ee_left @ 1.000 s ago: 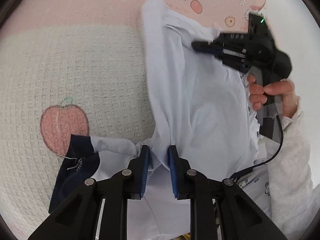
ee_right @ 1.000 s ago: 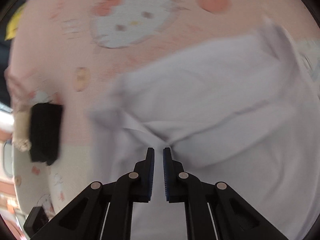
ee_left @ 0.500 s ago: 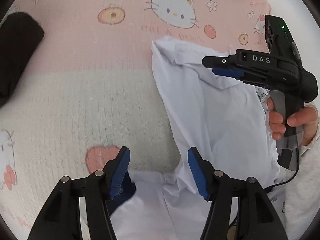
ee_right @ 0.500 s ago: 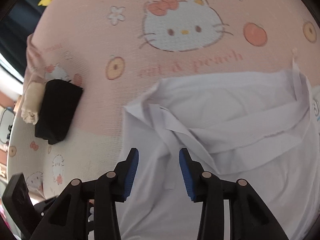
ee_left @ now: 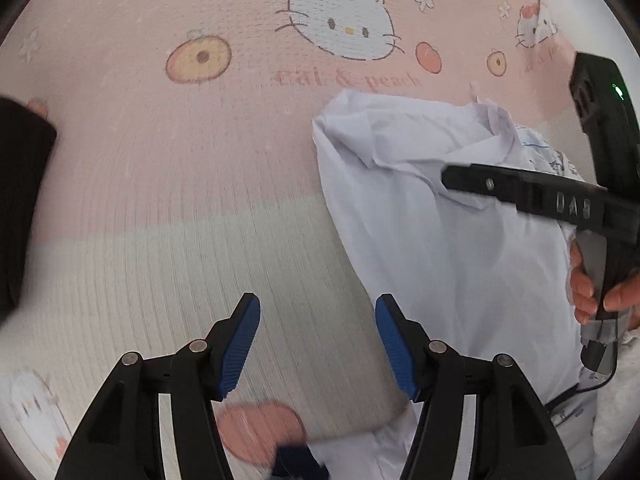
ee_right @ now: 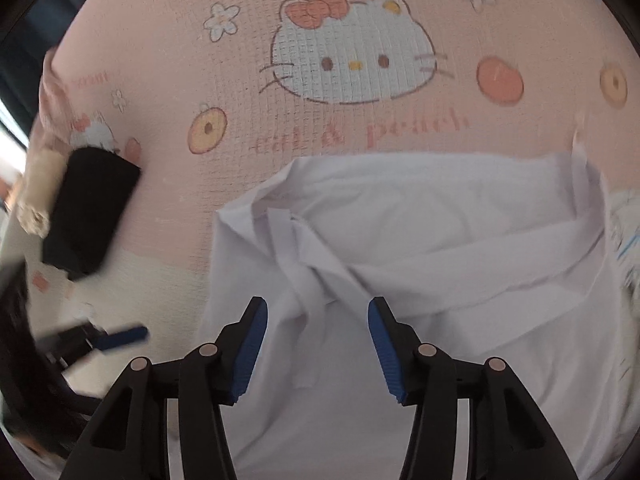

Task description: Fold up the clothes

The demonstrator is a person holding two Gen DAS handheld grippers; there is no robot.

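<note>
Both tongs let go since a second ago: my left tongs (ee_left: 318, 344) and right tongs (ee_right: 318, 346) now gape, empty. Crumpled white cotton shirt (ee_right: 420, 280) lies on the pink cat-print blanket (ee_right: 280, 128), under the right tongs, right of the left.

Both the left tool (ee_left: 318, 344) and right tool (ee_right: 318, 346) hover with jaws spread wide, gripping nothing.

one white garment (ee_right: 440, 280), one printed blanket (ee_right: 360, 128), one black bundle (ee_right: 88, 216), perhaps one beige roll (ee_right: 38, 192)
</note>
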